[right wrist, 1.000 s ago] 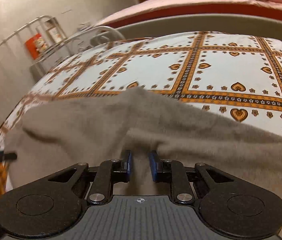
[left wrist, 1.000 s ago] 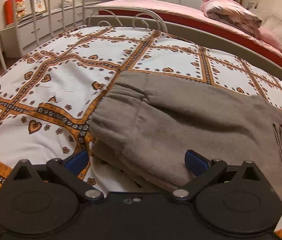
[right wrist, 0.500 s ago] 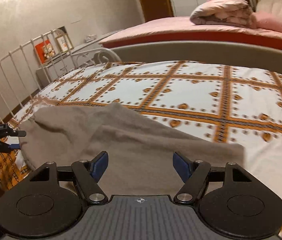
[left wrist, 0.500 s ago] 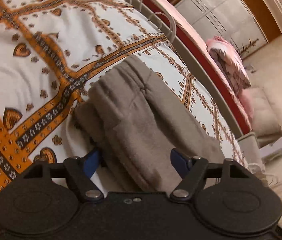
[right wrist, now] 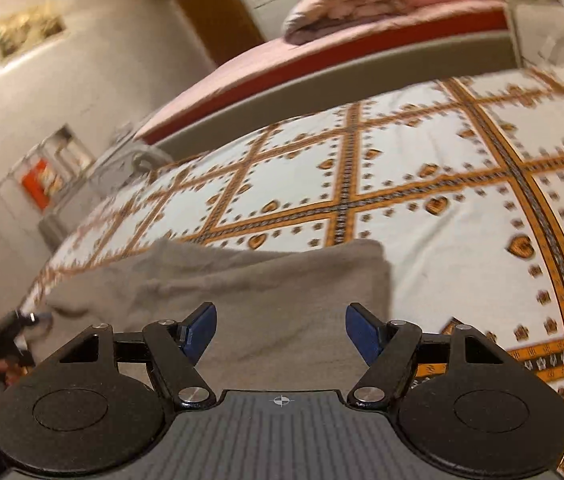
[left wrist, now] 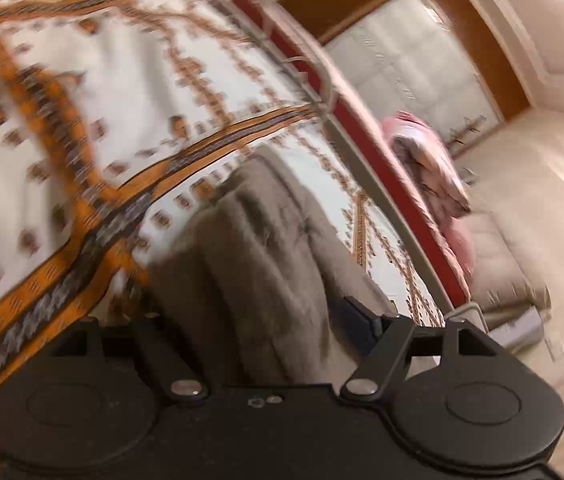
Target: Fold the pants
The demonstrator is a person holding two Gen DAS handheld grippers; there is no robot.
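Both our tools hold nothing: the right gripper point(right wrist: 278, 326) gapes over the grey pants point(right wrist: 242, 280), the left gripper point(left wrist: 266, 320) straddles their edge (its near finger hidden). Pants lie folded on the patterned bedspread point(right wrist: 441, 184); we should square corners before another fold.

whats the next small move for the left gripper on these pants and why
Probably ease the left gripper shut on the folded end of the grey pants: its jaws are spread around that bunched end, while the right gripper hangs open above the cloth, holding nothing.
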